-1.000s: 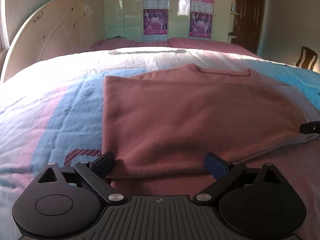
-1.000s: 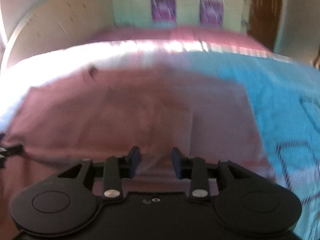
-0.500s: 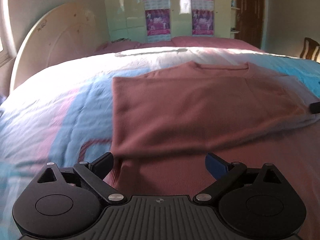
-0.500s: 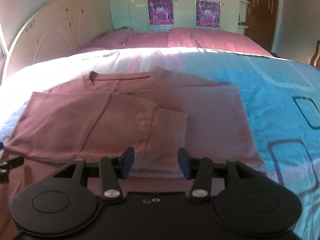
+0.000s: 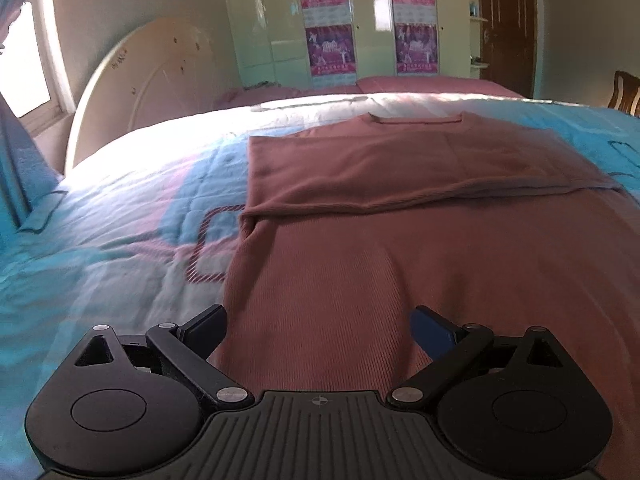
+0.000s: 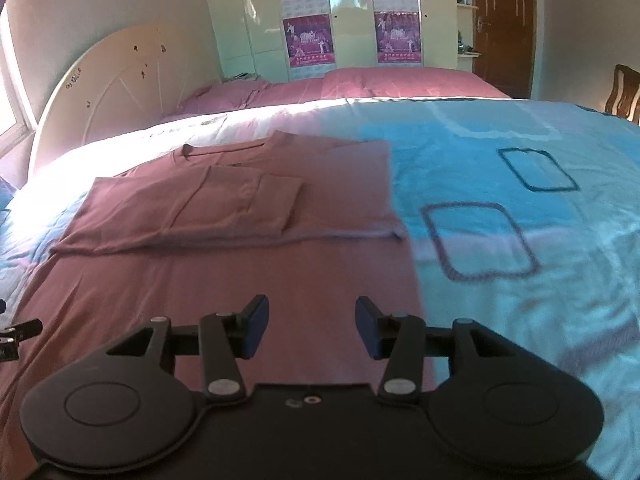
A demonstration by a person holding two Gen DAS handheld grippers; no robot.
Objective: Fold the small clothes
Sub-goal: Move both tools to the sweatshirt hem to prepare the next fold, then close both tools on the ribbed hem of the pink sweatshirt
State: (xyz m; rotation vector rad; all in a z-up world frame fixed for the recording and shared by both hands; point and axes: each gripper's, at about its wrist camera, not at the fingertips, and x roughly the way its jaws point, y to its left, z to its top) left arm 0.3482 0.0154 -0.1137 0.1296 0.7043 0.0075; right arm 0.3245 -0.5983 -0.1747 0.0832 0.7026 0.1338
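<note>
The dusty-pink knit shirt (image 5: pixel 420 264) runs out of sight beneath the black left gripper (image 5: pixel 318 326); a brown wooden chair (image 6: pixel 624 94) is cut by the right edge.

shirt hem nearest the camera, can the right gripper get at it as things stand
Probably yes: the right gripper is open above the pink shirt, nothing lies between them, though the hem itself is hidden below the gripper.

Dusty-pink shirt (image 6: pixel 224 280) — flat on the bed, sleeves folded inward
</note>
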